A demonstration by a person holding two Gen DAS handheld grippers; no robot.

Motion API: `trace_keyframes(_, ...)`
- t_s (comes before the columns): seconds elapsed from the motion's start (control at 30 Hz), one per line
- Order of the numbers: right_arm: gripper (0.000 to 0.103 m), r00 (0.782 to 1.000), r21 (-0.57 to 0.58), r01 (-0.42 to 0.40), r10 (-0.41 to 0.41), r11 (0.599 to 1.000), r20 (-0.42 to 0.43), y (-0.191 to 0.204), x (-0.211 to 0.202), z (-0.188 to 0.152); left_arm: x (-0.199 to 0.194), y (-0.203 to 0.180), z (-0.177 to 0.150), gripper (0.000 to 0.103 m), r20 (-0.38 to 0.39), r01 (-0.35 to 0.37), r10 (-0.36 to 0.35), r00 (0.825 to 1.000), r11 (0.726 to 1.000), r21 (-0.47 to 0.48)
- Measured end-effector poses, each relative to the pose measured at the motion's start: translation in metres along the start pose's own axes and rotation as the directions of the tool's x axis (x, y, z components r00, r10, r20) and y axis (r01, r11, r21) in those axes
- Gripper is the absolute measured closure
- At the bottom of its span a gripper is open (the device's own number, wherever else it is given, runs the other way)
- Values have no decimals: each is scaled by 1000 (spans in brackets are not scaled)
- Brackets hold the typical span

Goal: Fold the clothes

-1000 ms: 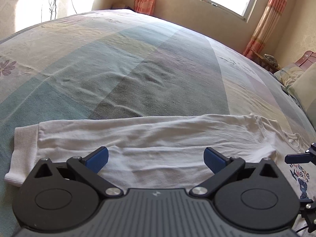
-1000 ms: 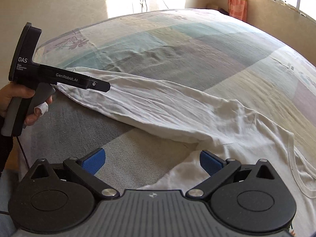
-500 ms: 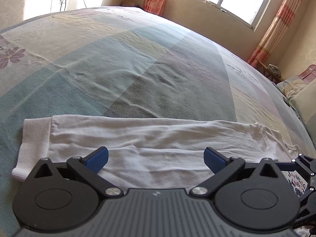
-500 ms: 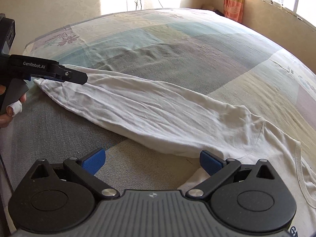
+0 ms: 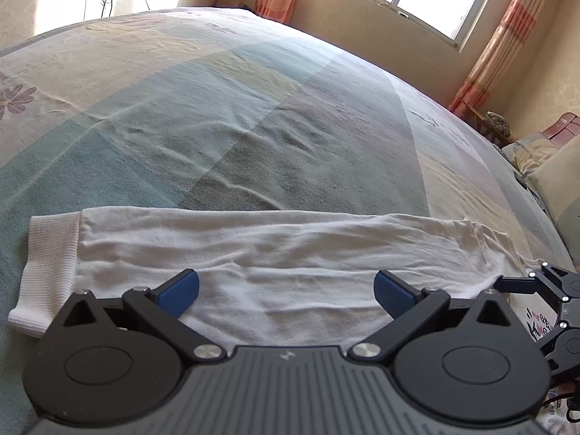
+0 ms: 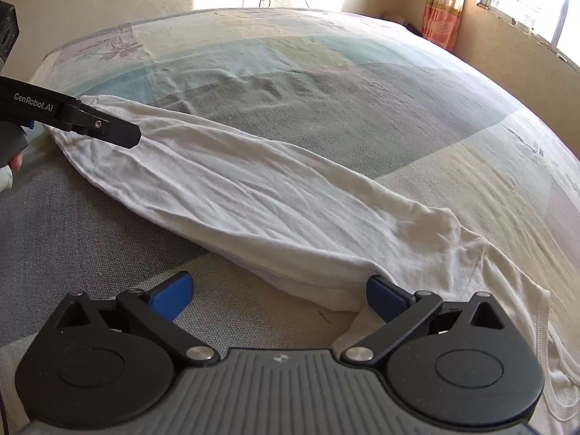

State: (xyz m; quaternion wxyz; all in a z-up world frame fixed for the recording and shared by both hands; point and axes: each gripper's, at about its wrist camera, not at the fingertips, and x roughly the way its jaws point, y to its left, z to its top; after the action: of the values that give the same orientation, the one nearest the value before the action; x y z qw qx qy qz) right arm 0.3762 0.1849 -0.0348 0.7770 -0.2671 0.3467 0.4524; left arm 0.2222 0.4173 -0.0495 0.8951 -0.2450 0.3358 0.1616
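A white long-sleeved shirt lies on the bed. Its sleeve [image 5: 253,250] stretches flat across the left wrist view, ribbed cuff [image 5: 47,272] at the left. My left gripper [image 5: 286,290] hovers open over the sleeve's middle, nothing between its blue pads. In the right wrist view the same sleeve [image 6: 253,195] runs diagonally toward the shirt's shoulder and neckline [image 6: 543,311] at the right. My right gripper [image 6: 279,295] is open near the armpit fold, its right pad beside the cloth edge. The left gripper's fingers [image 6: 108,130] show above the cuff end.
The bed's patchwork cover [image 5: 253,127] of green, grey and cream spreads far beyond the shirt. Pillows [image 5: 543,159] lie at the far right. A window with orange curtains [image 5: 496,43] lines the far wall. A person's hand [image 6: 11,170] holds the left tool.
The sleeve has been laid out straighter and flatter. Both grippers have drawn slightly back and stay open; the left tool has slid leftward in the right wrist view.
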Motion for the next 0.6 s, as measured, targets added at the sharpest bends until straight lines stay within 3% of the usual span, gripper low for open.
trace_keyframes(0.1, 9, 998, 13, 55, -55, 998, -9, -3, -9, -4, 1, 0, 0, 1, -1, -3, 3, 1000, 1000, 1)
trace_keyframes(0.23, 44, 993, -4, 111, -111, 994, -33, -3, -14, -7, 5, -3, -1, 1, -11, -11, 11, 1000, 1000, 11)
trace_keyframes(0.4, 65, 973, -98, 215, -222, 972, -65, 1, -5, -13, 8, -6, -1, 1, -12, -10, 10, 1000, 1000, 16)
trace_keyframes(0.5, 86, 960, -127, 262, -272, 957, -67, 2, -4, -17, 10, -8, -1, 1, -16, -14, 14, 1000, 1000, 22)
trace_keyframes(0.6, 91, 960, -124, 263, -272, 957, -64, 0, -5, -23, 10, -9, 0, 1, -15, -16, 16, 1000, 1000, 22)
